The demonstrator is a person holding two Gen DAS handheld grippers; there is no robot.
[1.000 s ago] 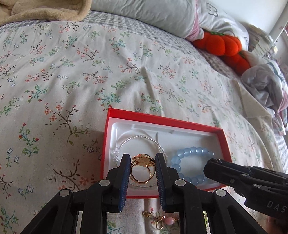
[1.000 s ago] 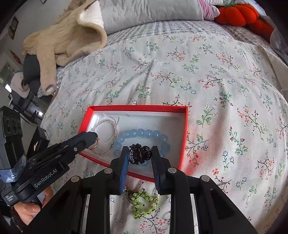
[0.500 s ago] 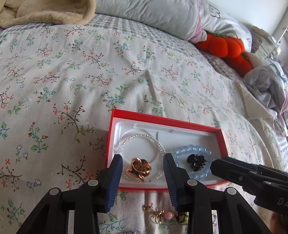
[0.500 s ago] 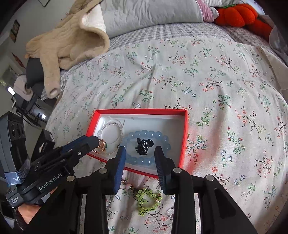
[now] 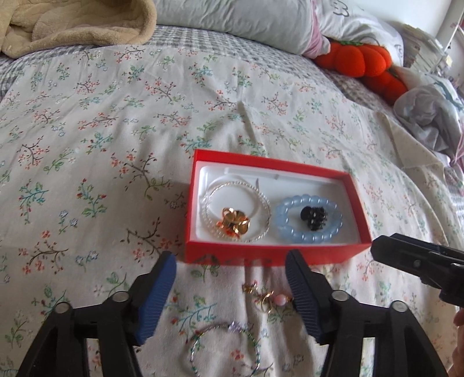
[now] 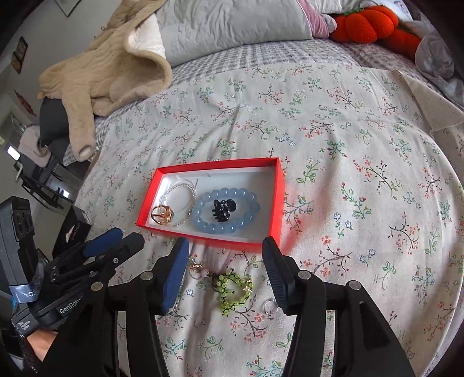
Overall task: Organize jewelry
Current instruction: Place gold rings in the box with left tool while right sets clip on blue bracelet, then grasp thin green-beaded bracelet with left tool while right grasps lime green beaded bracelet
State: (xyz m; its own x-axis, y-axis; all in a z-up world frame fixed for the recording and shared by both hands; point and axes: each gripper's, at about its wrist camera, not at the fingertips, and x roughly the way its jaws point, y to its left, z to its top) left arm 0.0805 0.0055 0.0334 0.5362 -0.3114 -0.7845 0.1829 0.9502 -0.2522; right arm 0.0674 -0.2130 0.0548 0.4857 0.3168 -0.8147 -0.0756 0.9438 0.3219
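Both my grippers are spread wide and holding nothing right now. In the left wrist view my left gripper (image 5: 230, 279) sits at the bottom of the frame, blue pads (image 5: 156, 293) parted, just below the red box (image 5: 275, 256) in the middle of the frame. My right gripper (image 6: 225, 268) is the same story in its own view, hanging over the loose stuff at the bottom center.

Inside the box, on the white liner: a clear beaded bracelet (image 5: 236, 213) on the left side with a gold ring (image 5: 233, 223) lying across its lower edge, and a blue beaded bracelet (image 5: 308, 219) on the right with a black hair claw (image 5: 314, 216) sitting inside its loop.

Loose items on the floral bedspread (image 6: 333, 150), just below the box: a green beaded piece (image 6: 233, 288), a small gold charm with a pink bead (image 5: 266, 295), a thin silvery bangle (image 5: 223, 348) at the bottom of the left view, and a small silver ring (image 6: 269, 306) beside my right gripper's right pad.

Upper part of both frames has a beige blanket (image 6: 107, 72), a gray pillow (image 6: 232, 26) and an orange plush pumpkin (image 5: 359, 59).
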